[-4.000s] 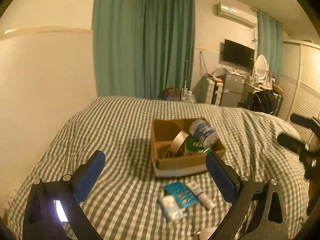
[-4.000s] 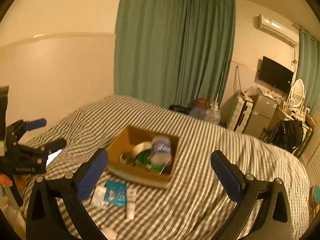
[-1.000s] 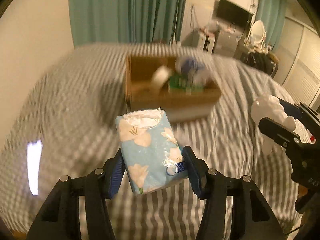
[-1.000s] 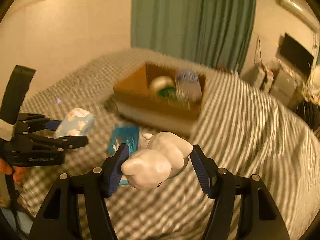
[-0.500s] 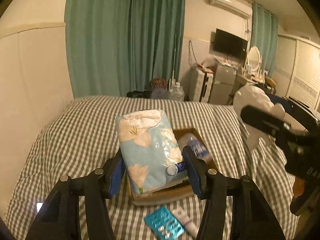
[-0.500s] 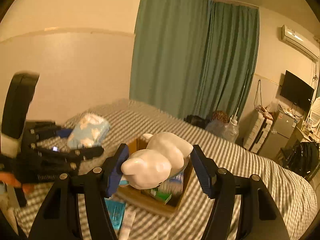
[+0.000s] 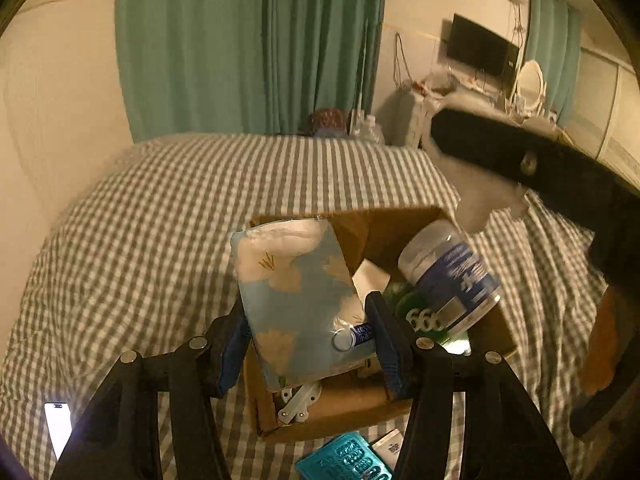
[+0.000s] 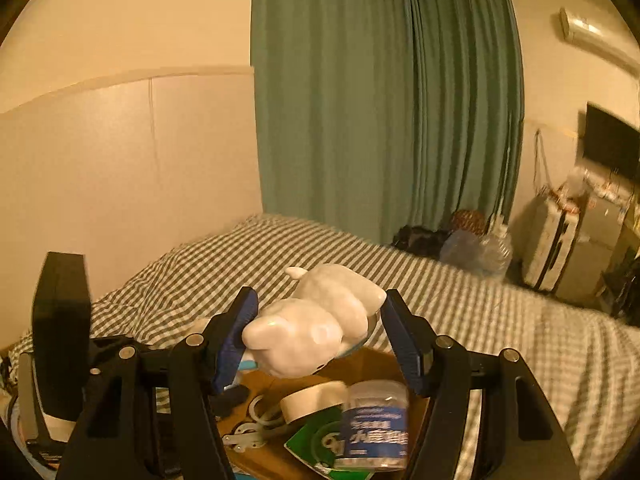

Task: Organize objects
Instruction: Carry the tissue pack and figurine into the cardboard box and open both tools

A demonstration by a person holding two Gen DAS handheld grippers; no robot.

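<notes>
My left gripper [image 7: 308,340] is shut on a blue flowered tissue pack [image 7: 296,300] and holds it over the near left part of an open cardboard box [image 7: 352,408] on the checked bed. My right gripper [image 8: 318,338] is shut on a white animal figurine [image 8: 316,328] and holds it above the same box [image 8: 360,364]. The figurine also shows at the right of the left wrist view [image 7: 480,196]. In the box lie a blue-labelled jar [image 7: 452,276], a green packet [image 8: 316,440] and a tape roll [image 8: 312,396].
A teal blister pack [image 7: 348,460] and a small tube [image 7: 388,446] lie on the bed in front of the box. A lit phone [image 7: 58,424] lies at the near left. Green curtains, a wall and room furniture stand behind the bed.
Both grippers have moved forward and down over the box, each still holding its object. The right gripper now reaches across the box's right side in the left wrist view.
</notes>
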